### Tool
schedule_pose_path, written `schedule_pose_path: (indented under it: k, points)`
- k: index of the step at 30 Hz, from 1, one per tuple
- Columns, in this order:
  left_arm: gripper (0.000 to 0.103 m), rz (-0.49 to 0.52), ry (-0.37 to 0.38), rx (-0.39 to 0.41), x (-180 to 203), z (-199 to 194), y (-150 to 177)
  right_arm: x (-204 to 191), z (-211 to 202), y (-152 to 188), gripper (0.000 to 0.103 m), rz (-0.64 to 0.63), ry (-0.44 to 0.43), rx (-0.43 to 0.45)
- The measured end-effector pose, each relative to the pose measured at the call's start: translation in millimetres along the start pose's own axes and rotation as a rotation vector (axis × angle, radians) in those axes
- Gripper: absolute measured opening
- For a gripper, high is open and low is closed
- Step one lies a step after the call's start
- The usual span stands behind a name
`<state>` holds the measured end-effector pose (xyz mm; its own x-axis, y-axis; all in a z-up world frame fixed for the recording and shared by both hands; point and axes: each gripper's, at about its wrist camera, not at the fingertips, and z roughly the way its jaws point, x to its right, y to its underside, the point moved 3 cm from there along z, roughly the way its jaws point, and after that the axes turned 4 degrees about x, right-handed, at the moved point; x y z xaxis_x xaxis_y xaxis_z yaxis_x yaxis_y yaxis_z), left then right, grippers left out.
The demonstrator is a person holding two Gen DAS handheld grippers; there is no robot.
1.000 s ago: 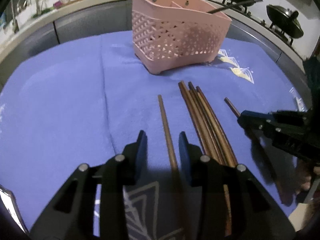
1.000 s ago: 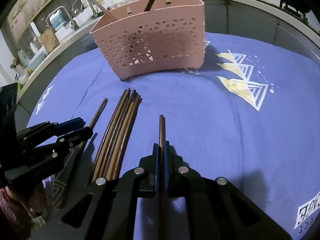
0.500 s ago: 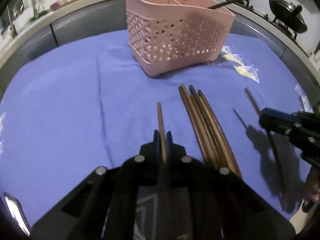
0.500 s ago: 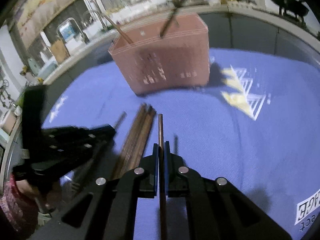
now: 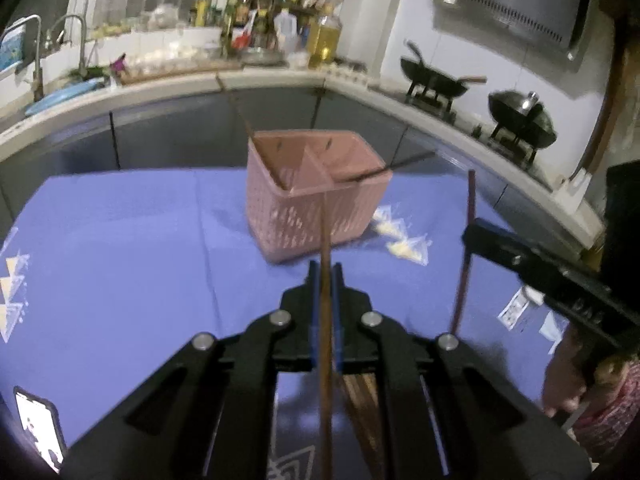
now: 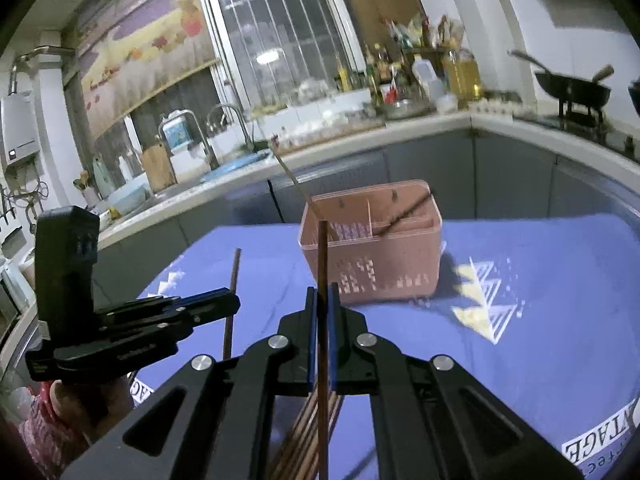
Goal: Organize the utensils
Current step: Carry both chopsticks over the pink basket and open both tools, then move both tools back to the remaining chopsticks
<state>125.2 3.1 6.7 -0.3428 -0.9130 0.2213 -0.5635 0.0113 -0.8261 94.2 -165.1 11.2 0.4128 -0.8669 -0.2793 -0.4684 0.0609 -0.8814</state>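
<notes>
My left gripper [image 5: 325,276] is shut on a brown chopstick [image 5: 325,240] and holds it raised above the blue cloth, pointing at the pink basket [image 5: 316,196]. My right gripper [image 6: 322,300] is shut on another brown chopstick [image 6: 322,256], also raised, with the pink basket [image 6: 372,240] behind it. Each gripper shows in the other's view: the right one [image 5: 472,236] with its chopstick upright, the left one [image 6: 230,304] likewise. The basket holds a few utensils leaning out. A bundle of chopsticks [image 5: 362,400] lies on the cloth under my grippers, also in the right wrist view [image 6: 308,432].
The blue cloth [image 5: 120,248] covers the table. A phone [image 5: 38,428] lies at the near left. A kitchen counter with a sink [image 6: 224,160], bottles [image 5: 324,40] and woks [image 5: 436,80] curves behind the table.
The left gripper closed on its chopstick on the cloth. Both grippers then lifted their chopsticks well above the cloth and tilted up toward the basket.
</notes>
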Motion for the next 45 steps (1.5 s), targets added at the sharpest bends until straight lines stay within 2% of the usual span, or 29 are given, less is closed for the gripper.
schedule_pose_path:
  k: [16, 22, 26, 29, 34, 39, 43, 44, 45]
  points:
    - [0.005, 0.013, 0.028, 0.1, 8.5, -28.7, -47.6, -19.2, -11.7, -34.5, 0.005, -0.047, 0.0, 0.087]
    - [0.005, -0.003, 0.035, 0.146, -0.5, -37.5, -91.3, -21.7, -11.7, -78.0, 0.005, -0.035, -0.023, 0.145]
    - [0.005, 0.01, 0.004, 0.205, -1.7, -40.8, -132.8, -26.4, -6.8, -116.1, 0.005, -0.053, -0.012, 0.208]
    - [0.005, 0.023, -0.028, 0.265, 0.1, -41.4, -164.9, -26.7, 0.5, -150.6, 0.005, -0.055, 0.018, 0.283]
    - [0.005, 0.034, -0.085, 0.377, -0.6, -34.0, -197.7, -22.5, 20.7, -178.3, 0.005, -0.079, 0.084, 0.388]
    - [0.005, 0.072, -0.159, 0.354, -4.8, 12.7, -181.2, -13.7, 73.4, -156.9, 0.005, -0.135, 0.154, 0.345]
    - [0.005, 0.051, -0.178, 0.251, -15.3, 47.5, -151.6, 3.5, 103.6, -123.6, 0.006, -0.101, 0.156, 0.246]
    - [0.006, 0.034, -0.174, 0.213, -17.8, 54.2, -142.0, 7.9, 107.5, -117.0, 0.007, -0.088, 0.161, 0.212]
    - [0.017, 0.021, -0.174, 0.192, -19.6, 57.5, -136.3, 11.1, 108.3, -112.5, 0.009, -0.078, 0.158, 0.189]
